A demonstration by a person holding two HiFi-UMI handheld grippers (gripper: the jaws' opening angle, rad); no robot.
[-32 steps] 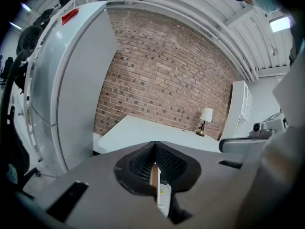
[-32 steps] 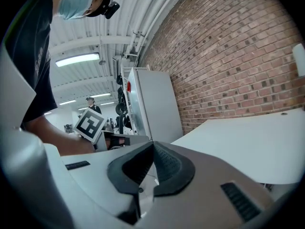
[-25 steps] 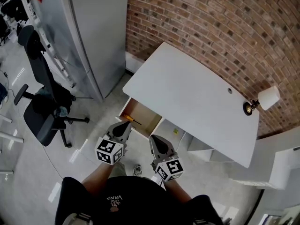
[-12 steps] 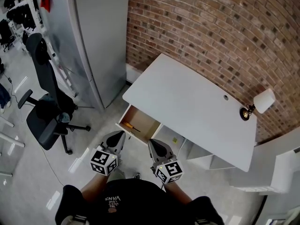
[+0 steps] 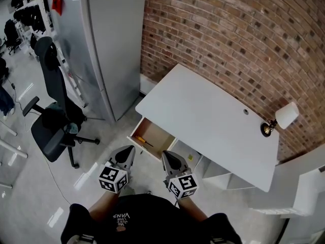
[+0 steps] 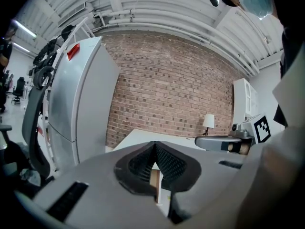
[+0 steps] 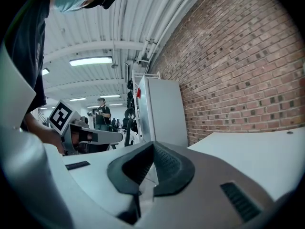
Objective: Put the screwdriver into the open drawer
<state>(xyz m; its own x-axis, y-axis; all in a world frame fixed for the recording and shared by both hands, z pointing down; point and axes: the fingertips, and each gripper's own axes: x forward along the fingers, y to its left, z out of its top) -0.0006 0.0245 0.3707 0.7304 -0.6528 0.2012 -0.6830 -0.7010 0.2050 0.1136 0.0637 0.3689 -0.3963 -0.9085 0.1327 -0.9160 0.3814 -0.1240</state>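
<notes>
Head view: screwdriver point(image 5: 143, 141) lying inside open drawer point(image 5: 158, 135), toward its left end, under front-left corner of white desk point(image 5: 213, 118); left gripper point(image 5: 127, 151) and right gripper point(image 5: 167, 155) side by side before drawer front, each clenched tight on nothing, clear of screwdriver.

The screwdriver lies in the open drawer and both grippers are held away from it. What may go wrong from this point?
1. The drawer juts out from the desk toward the person, so a step forward may knock it.
2. The screwdriver lies loose inside, and a hard push to shut the drawer may send it sliding.
3. The left gripper and right gripper are shut; their narrow tips might slip off the drawer front.
</notes>
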